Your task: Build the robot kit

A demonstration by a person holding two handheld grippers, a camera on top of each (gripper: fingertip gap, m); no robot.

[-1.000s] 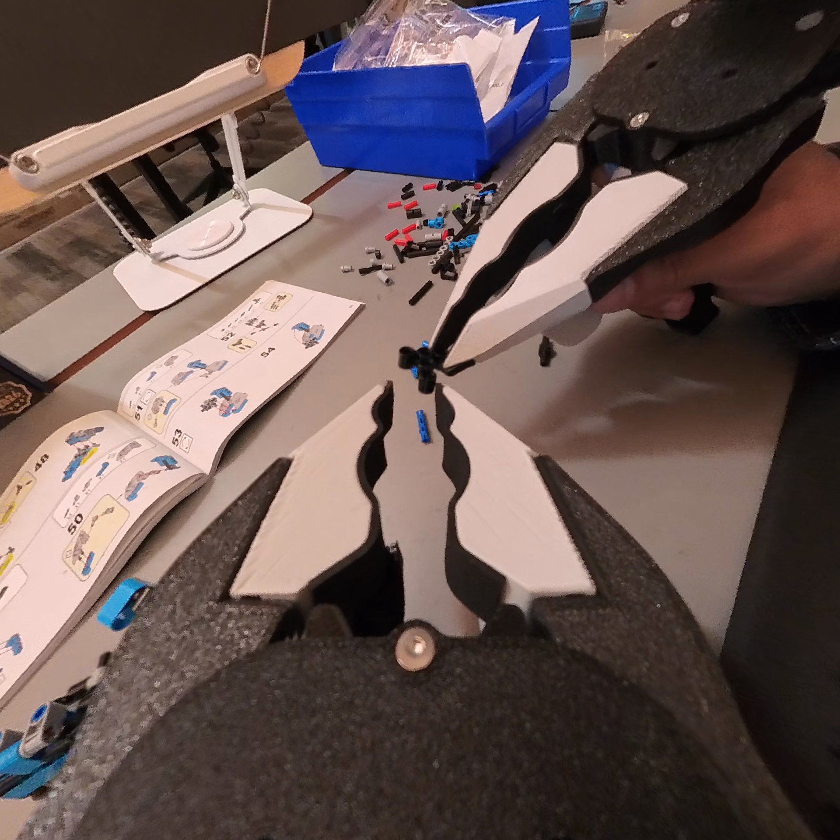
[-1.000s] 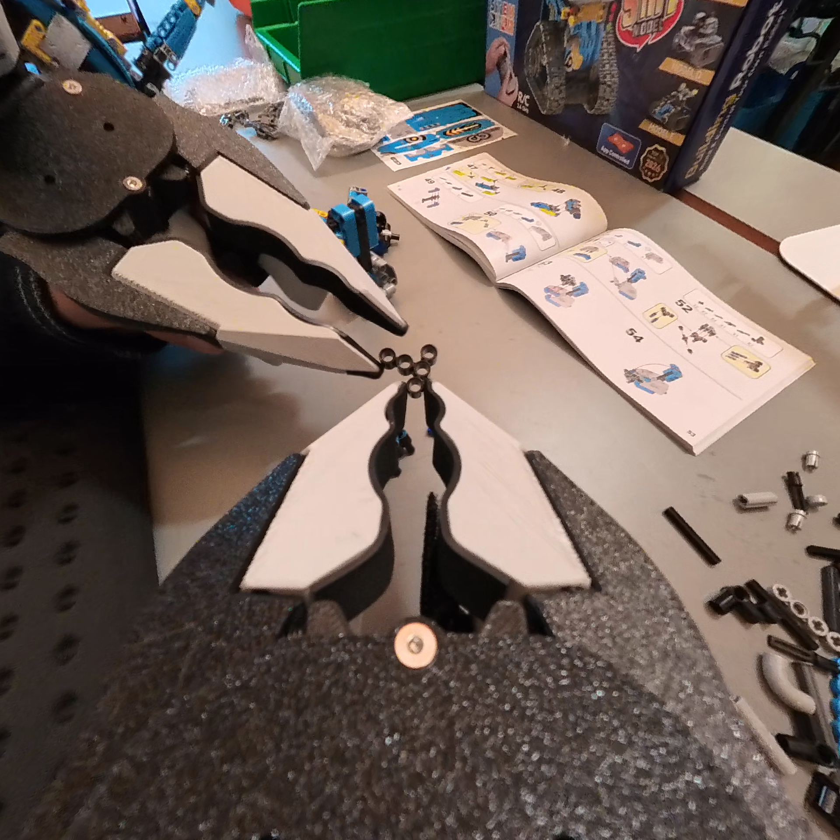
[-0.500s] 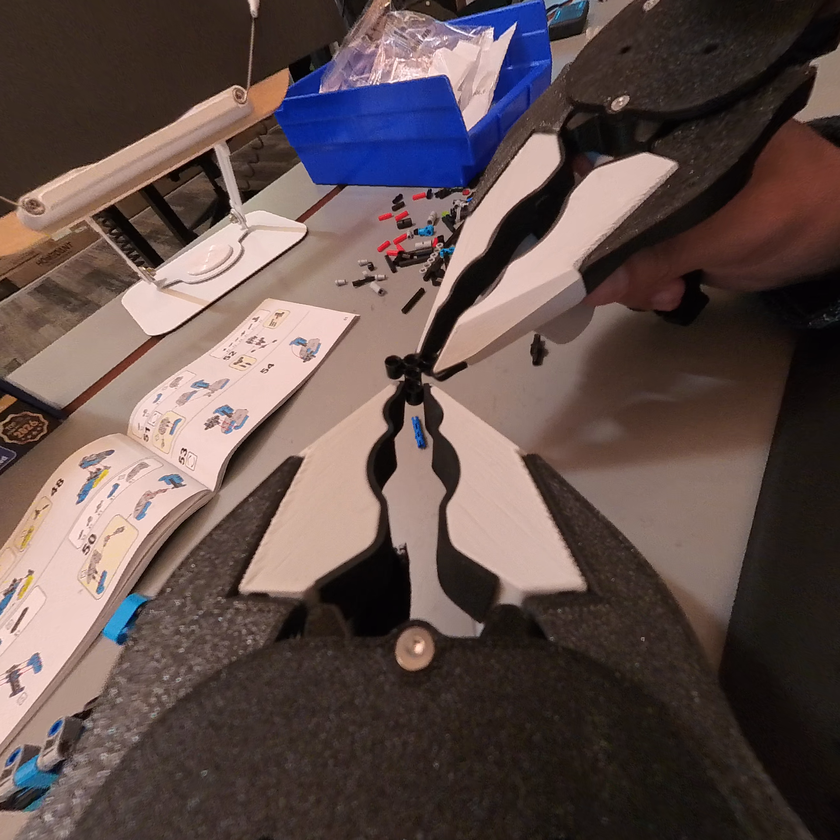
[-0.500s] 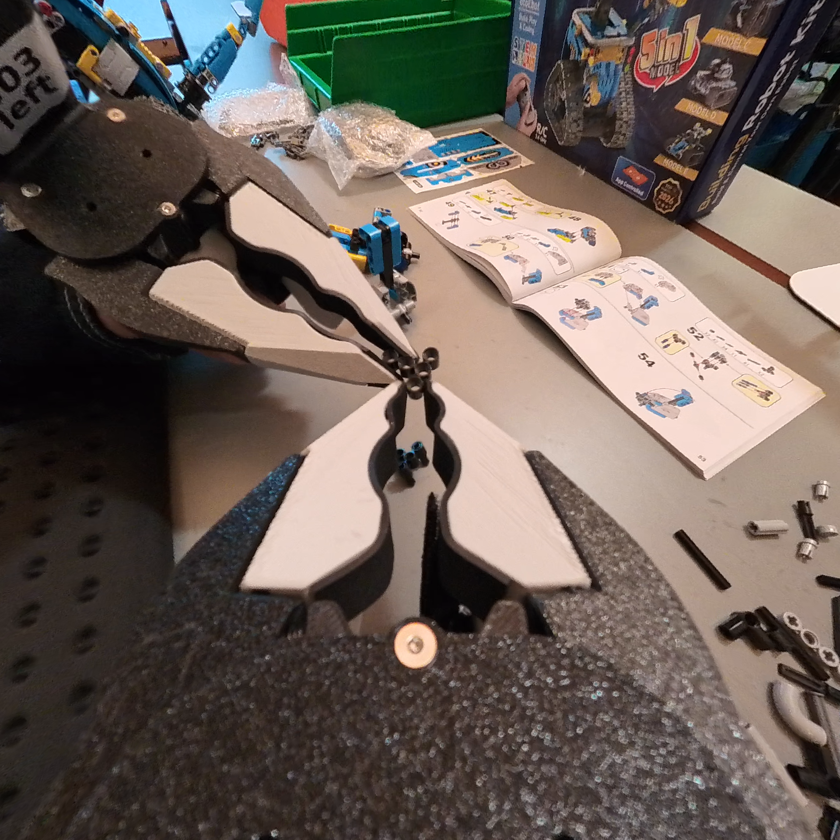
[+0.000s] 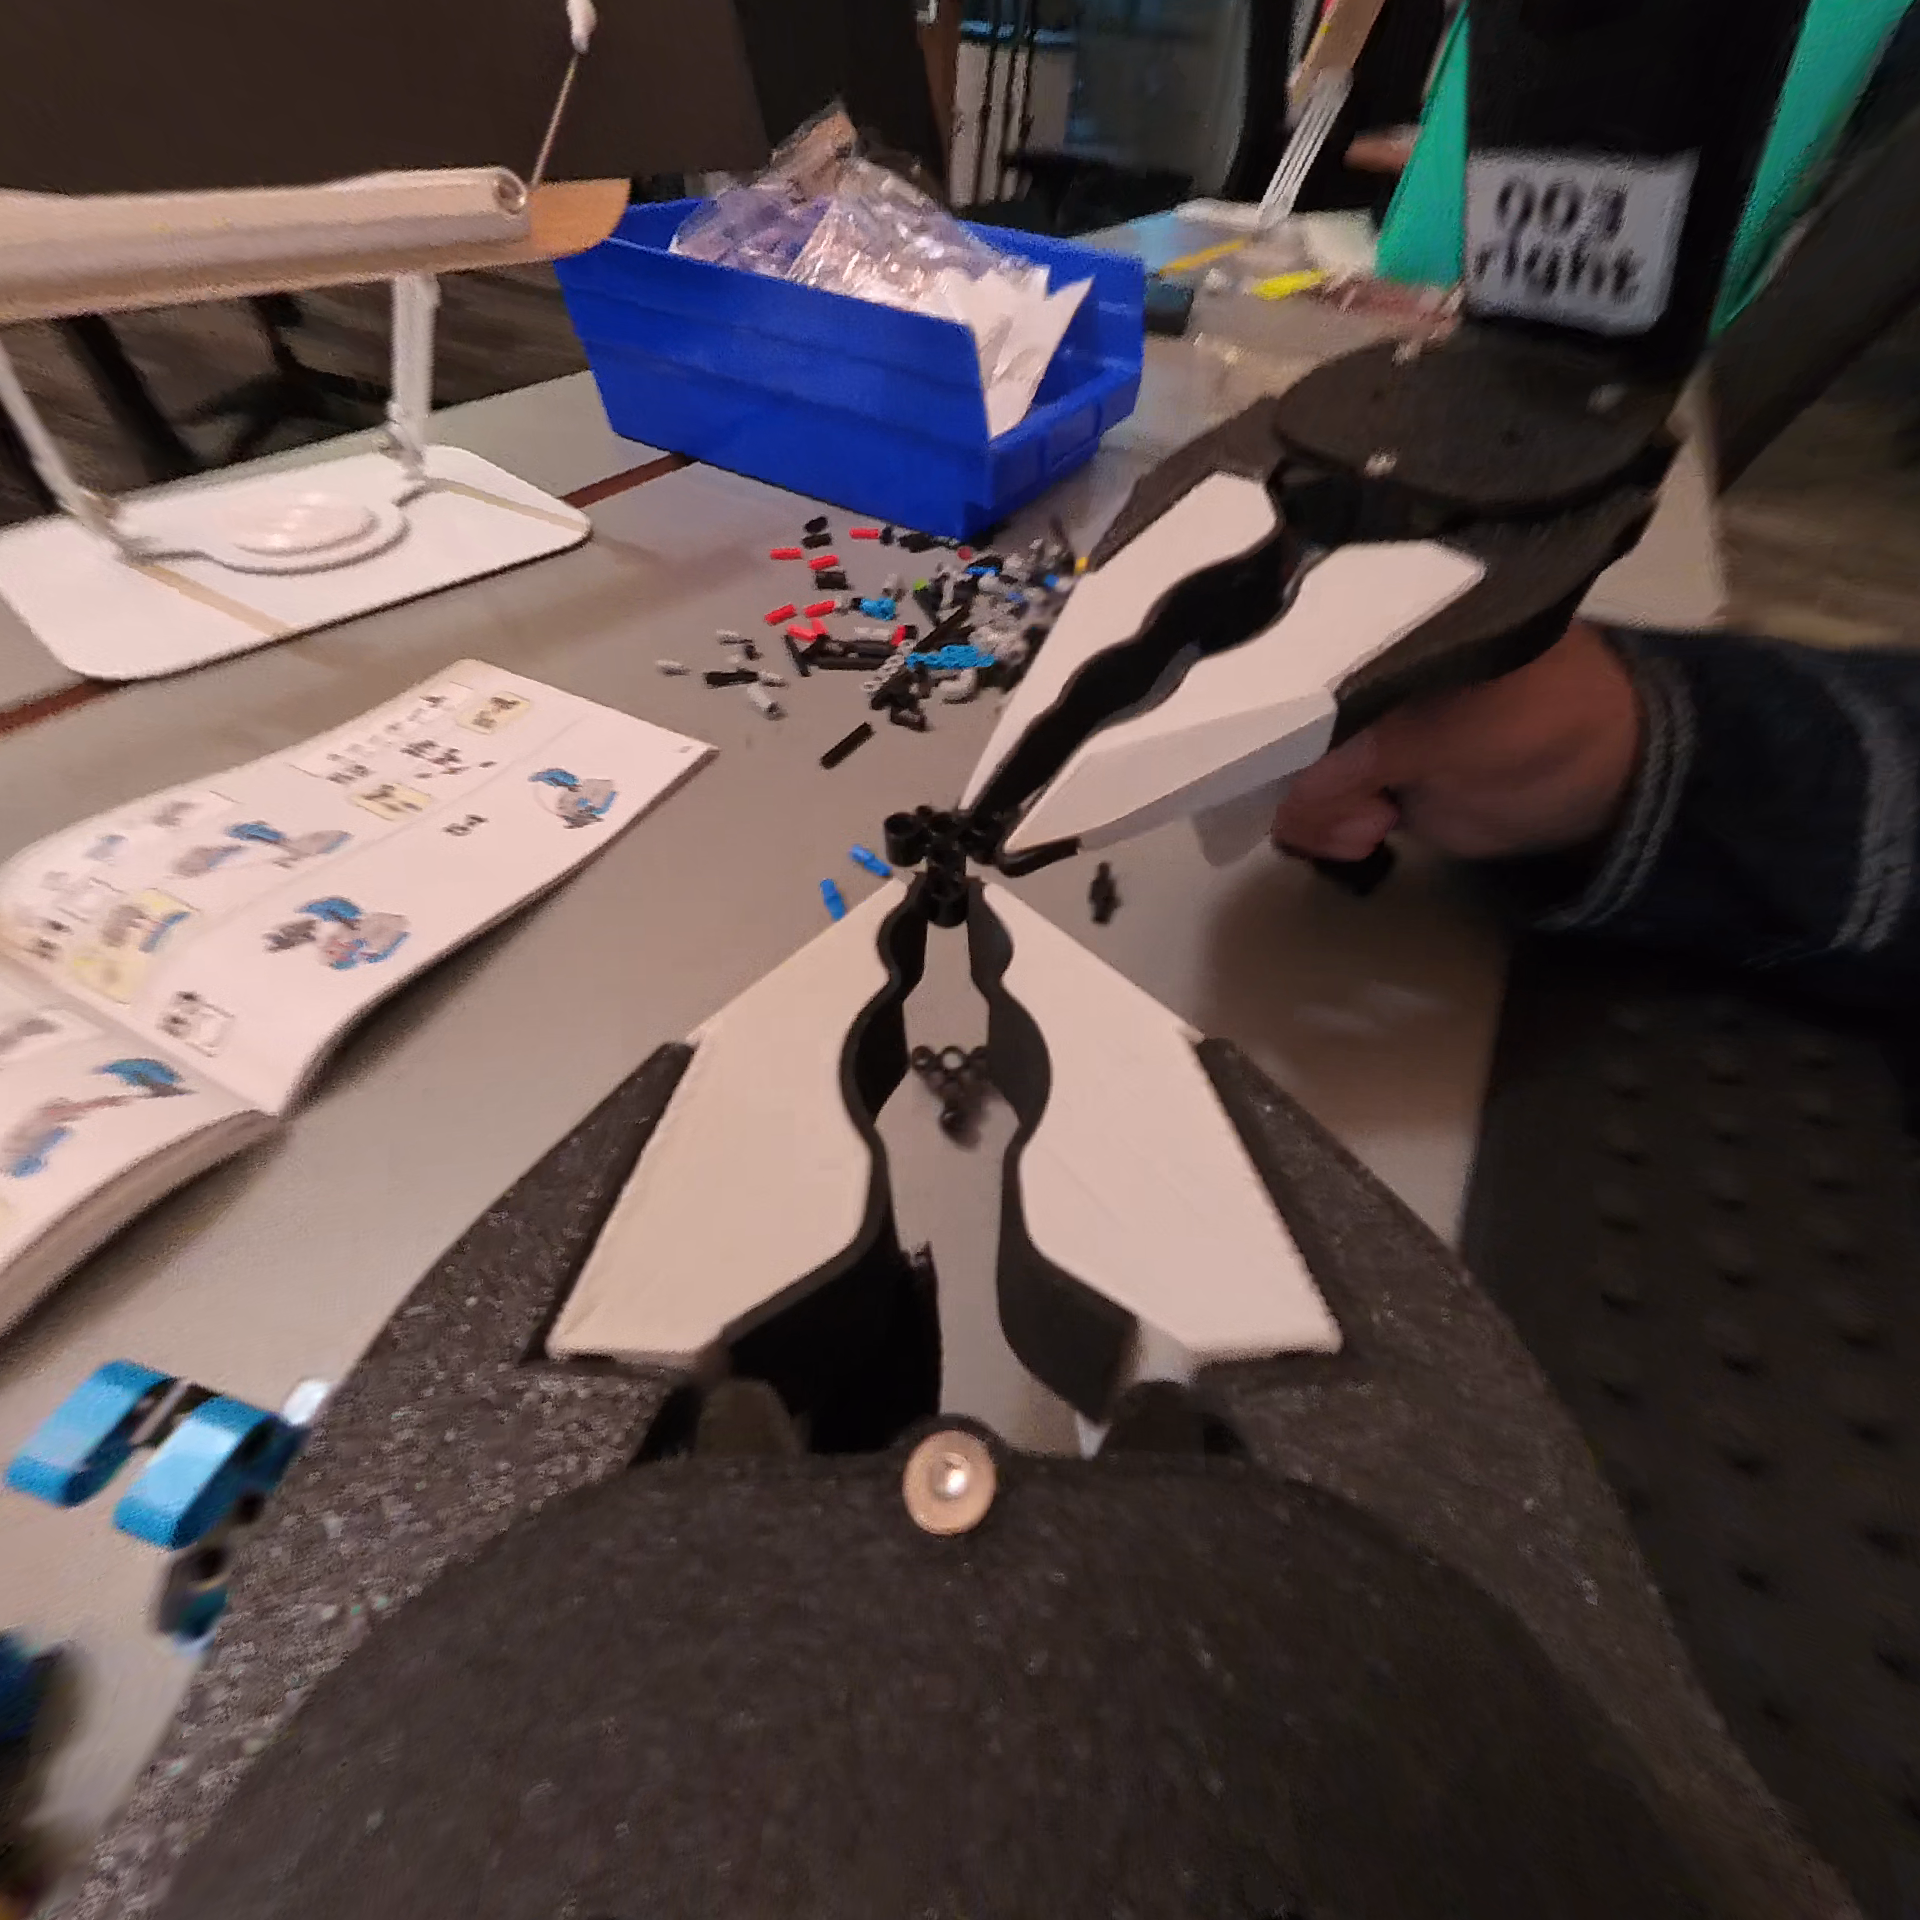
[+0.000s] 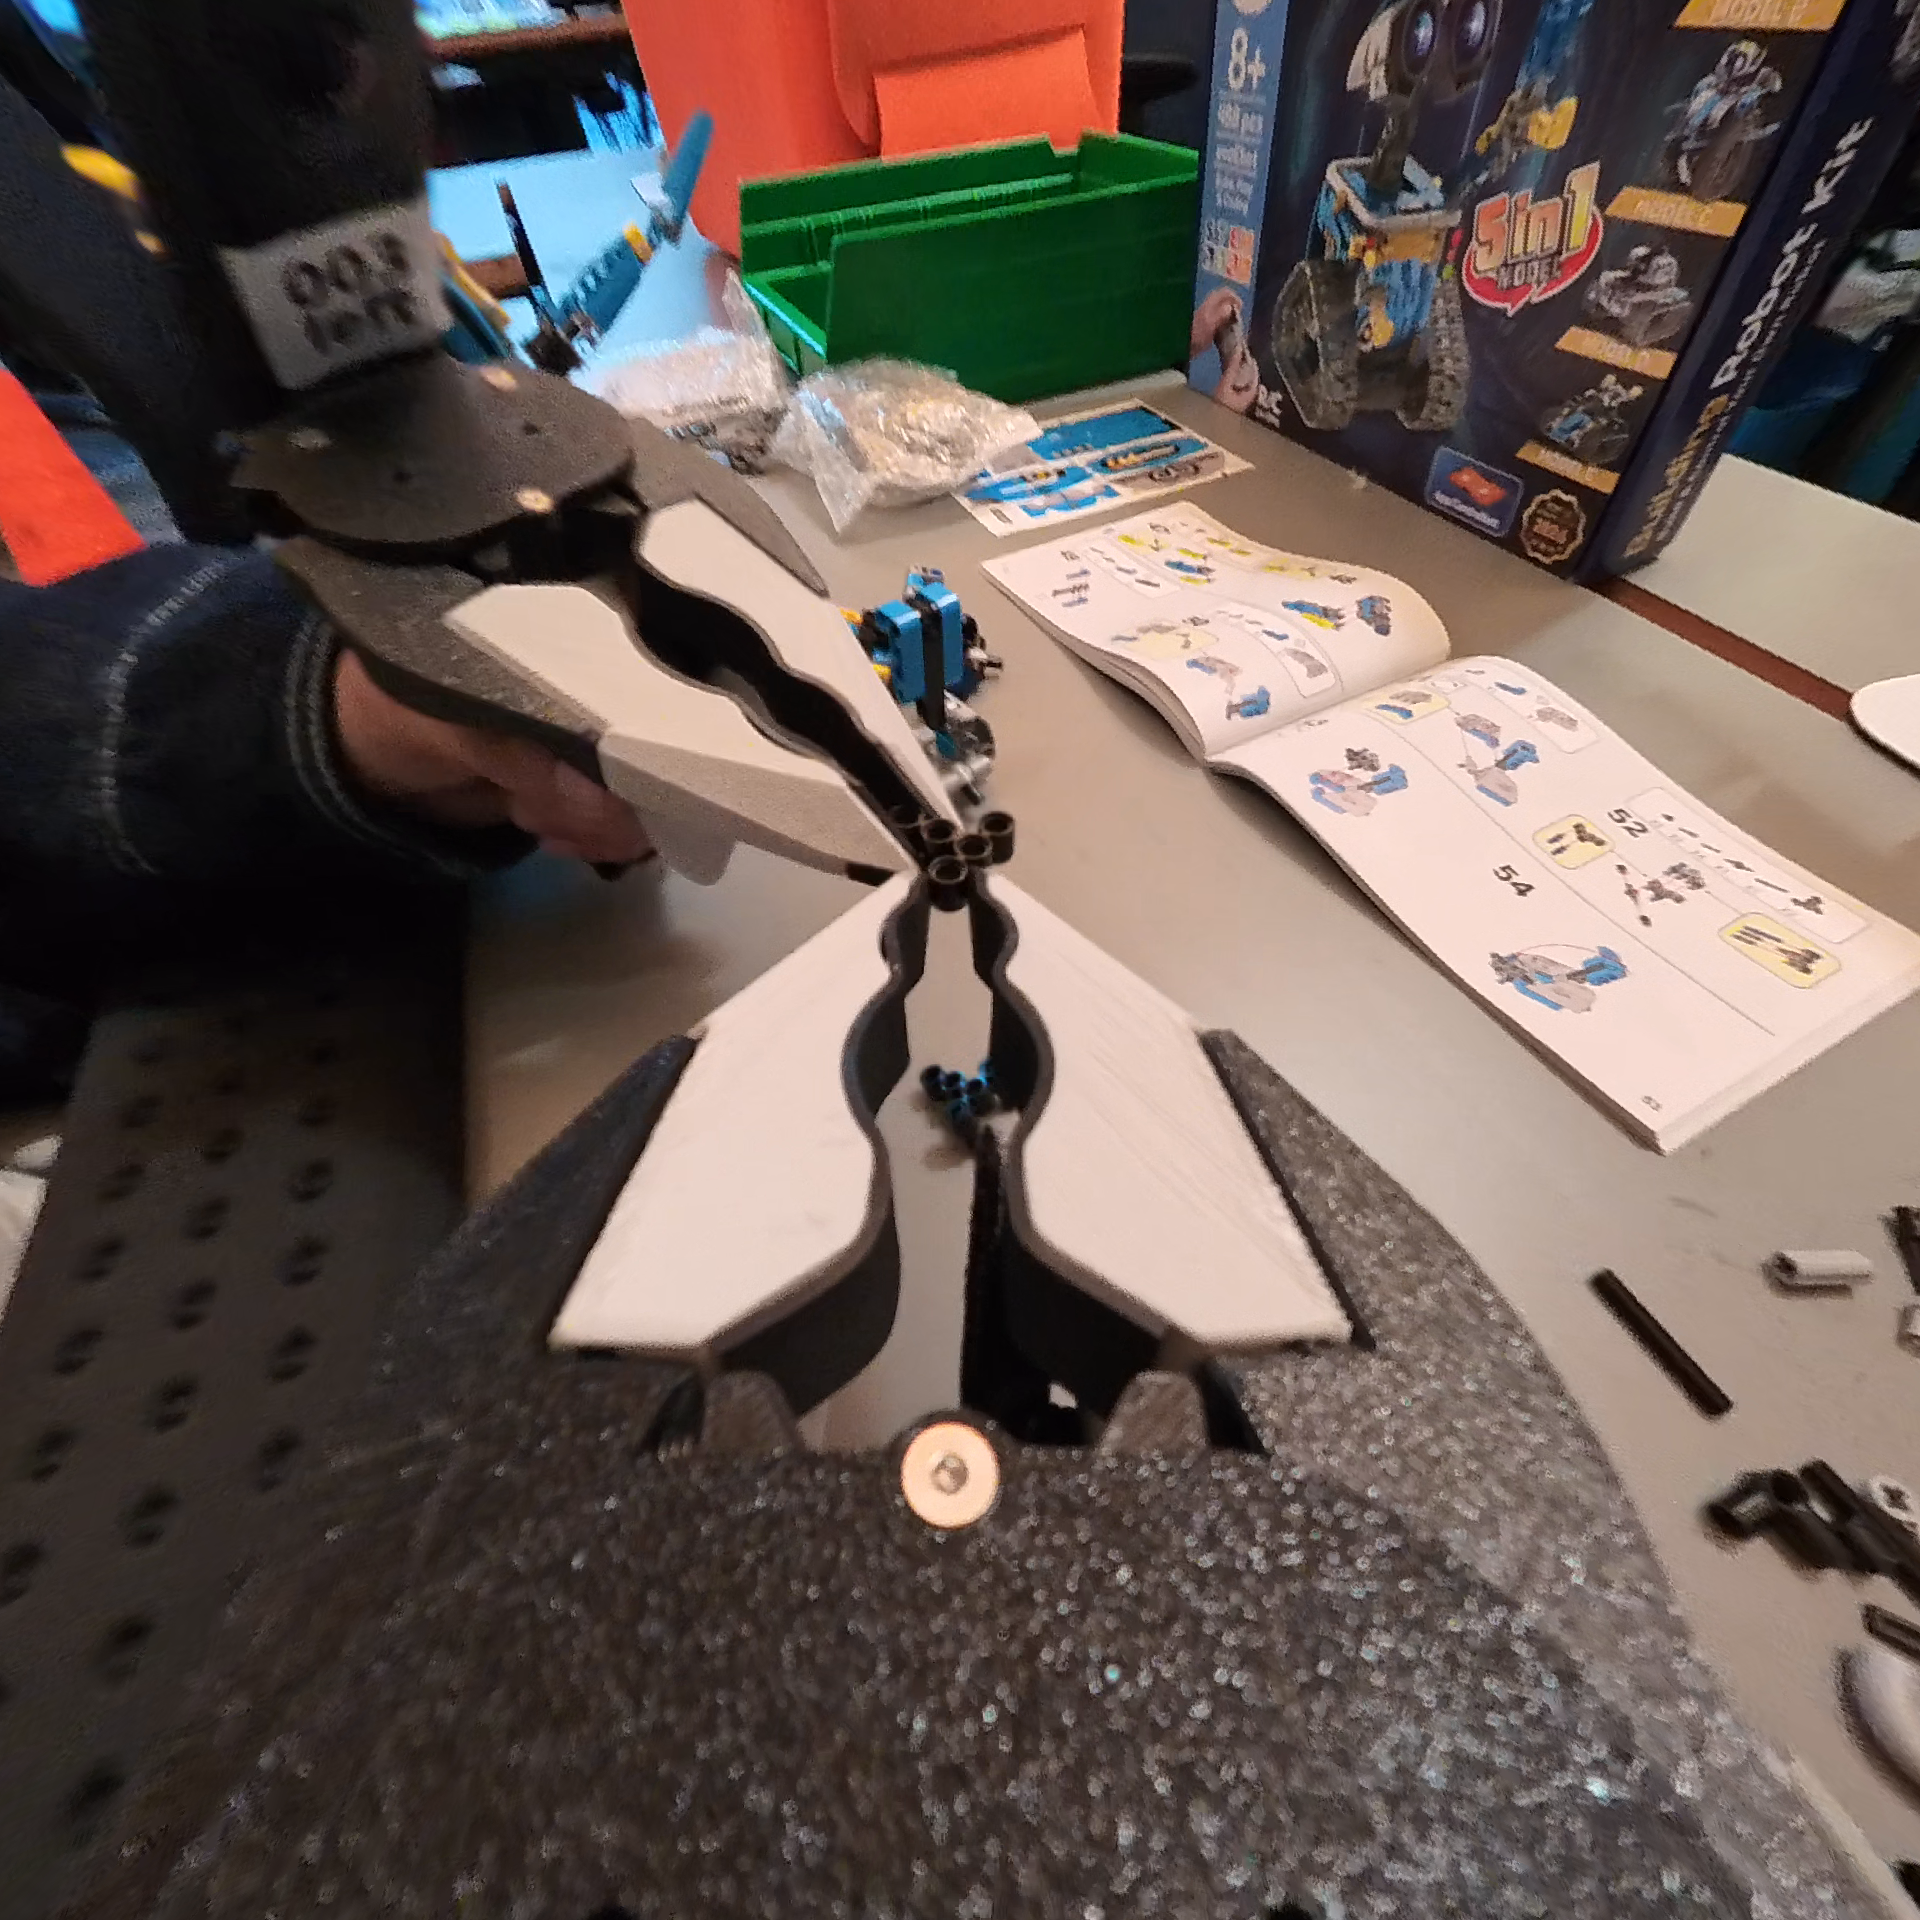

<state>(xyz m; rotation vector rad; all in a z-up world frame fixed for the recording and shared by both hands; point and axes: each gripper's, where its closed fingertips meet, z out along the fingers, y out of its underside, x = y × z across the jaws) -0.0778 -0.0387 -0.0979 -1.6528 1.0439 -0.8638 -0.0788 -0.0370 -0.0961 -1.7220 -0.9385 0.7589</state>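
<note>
A small black connector piece with round holes (image 5: pixel 928 834) hangs above the grey table (image 5: pixel 644 1039). My left gripper (image 5: pixel 943 902) is shut on one end of it. My right gripper (image 5: pixel 987 836) comes in from the right and is shut on the other end. In the right wrist view the piece (image 6: pixel 977 840) sits between my right gripper (image 6: pixel 948 891) and my left gripper (image 6: pixel 914 847), tips nearly touching. Below them on the table lies another small black and blue piece (image 6: pixel 961 1086), which also shows in the left wrist view (image 5: pixel 951 1075). Two blue pins (image 5: pixel 865 857) lie close by.
An open instruction booklet (image 5: pixel 312 883) lies left. A pile of small parts (image 5: pixel 894 634), a blue bin (image 5: pixel 831 353) and a white lamp base (image 5: pixel 281 540) stand beyond. A partly built blue model (image 6: pixel 925 644), green bin (image 6: pixel 987 260) and kit box (image 6: pixel 1507 260) show in the right wrist view. Only a small space, under 4 cm, lies between the two pairs of fingers.
My left gripper was open one second ago; it has closed on the black piece that the right gripper holds. Both grippers have risen together above the table.
</note>
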